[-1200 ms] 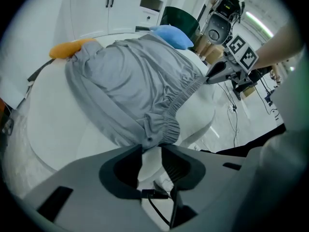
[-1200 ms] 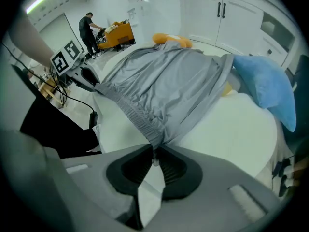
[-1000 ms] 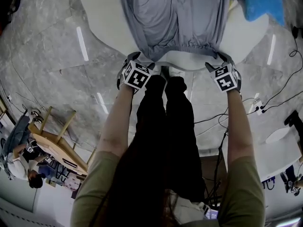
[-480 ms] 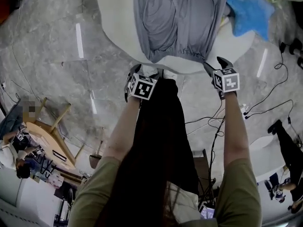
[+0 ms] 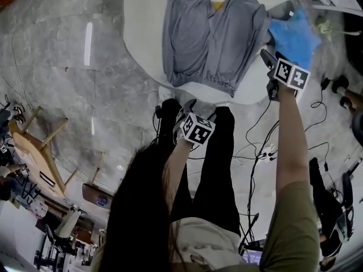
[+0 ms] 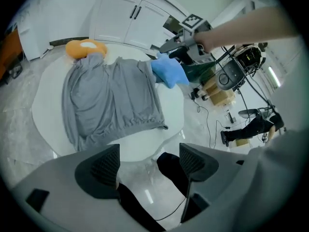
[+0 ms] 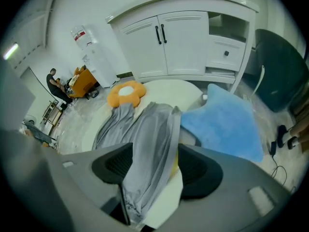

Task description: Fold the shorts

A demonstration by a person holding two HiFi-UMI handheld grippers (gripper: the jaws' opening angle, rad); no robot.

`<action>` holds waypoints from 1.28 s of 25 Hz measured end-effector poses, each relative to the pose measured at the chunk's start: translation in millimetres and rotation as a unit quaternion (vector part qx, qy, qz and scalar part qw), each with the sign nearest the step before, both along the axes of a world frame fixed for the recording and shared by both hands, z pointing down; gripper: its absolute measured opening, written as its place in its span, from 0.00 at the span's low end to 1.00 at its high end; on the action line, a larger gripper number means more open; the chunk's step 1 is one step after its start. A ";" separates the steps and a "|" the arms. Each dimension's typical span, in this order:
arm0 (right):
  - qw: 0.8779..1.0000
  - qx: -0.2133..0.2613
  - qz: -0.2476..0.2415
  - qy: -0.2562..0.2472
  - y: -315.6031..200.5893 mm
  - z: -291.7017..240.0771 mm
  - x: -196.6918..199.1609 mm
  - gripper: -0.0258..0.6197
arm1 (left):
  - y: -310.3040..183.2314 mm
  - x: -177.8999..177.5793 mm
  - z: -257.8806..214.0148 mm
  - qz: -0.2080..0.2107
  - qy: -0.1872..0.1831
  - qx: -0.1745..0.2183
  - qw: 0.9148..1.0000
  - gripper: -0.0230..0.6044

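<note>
Shorts (image 5: 212, 38) lie spread on the white table (image 5: 142, 33), waistband (image 5: 204, 79) at the near edge, legs pointing away. Thin soft fabric by the look of it: light, will drape and wrinkle, nothing stiff to push against. I'd pinch the two waistband corners or a leg hem and carry it over. Left claw (image 6: 147, 161) hangs off the table above the floor, jaws wide, just been opening, nothing between them. Right claw (image 7: 154, 168) is at the table's right side, jaws apart too, pads on nothing; shorts show beyond the gap. Blue cloth (image 5: 292, 35) sits right against the shorts' right leg, likely to snag. Orange cushion (image 7: 126, 94) touches the far hem. Cables (image 5: 261, 146) on the floor, away from the table
</note>
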State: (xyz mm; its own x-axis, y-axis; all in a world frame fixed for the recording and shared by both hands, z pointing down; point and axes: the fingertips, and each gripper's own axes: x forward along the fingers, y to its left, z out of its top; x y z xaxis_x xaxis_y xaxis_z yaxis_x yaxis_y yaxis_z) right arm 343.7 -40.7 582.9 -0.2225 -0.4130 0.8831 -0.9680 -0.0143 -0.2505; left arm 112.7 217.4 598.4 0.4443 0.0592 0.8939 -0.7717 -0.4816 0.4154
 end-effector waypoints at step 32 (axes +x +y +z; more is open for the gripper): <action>0.958 -0.168 -0.208 0.104 -183.1 150.6 56.5 0.39 | -30.9 135.5 108.1 -0.067 -0.112 0.098 0.987 0.63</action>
